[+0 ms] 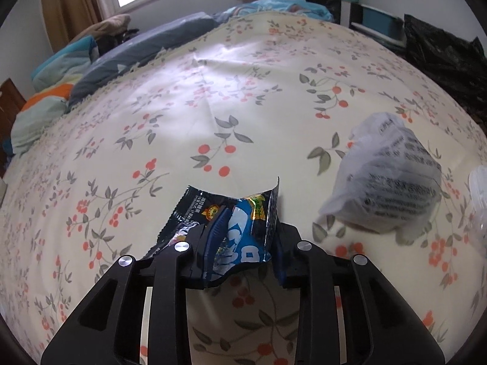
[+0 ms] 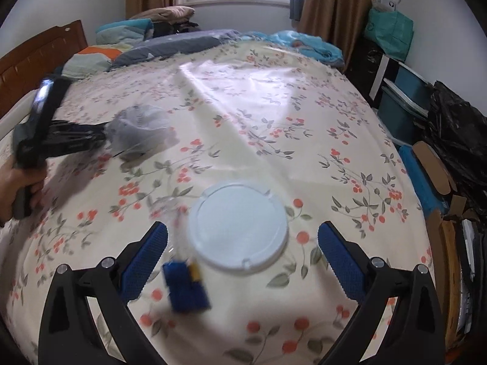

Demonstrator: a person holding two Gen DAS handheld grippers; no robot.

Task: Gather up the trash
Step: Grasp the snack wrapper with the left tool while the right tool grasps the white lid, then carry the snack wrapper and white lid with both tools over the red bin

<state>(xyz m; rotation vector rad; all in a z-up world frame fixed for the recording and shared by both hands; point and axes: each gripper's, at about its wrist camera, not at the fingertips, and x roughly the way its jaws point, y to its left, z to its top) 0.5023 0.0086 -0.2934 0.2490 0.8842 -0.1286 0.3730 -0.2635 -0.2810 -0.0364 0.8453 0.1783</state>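
One snack wrapper [image 1: 240,237] in left tongs [image 1: 243,237] (clamped), white lid [image 2: 237,228] on bedspread [image 2: 274,121]

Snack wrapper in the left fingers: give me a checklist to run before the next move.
1. Left gripper shut on the snack wrapper: ok.
2. Wrapper lifted off the bedspread: cannot tell.
3. Right gripper open: ok.
4. Plastic lid between the right fingers, not yet gripped: ok.
5. Crumpled plastic bag picked up: not ok, lying on the bedspread.
6. Black trash bag beside the bed, mouth open: cannot tell.
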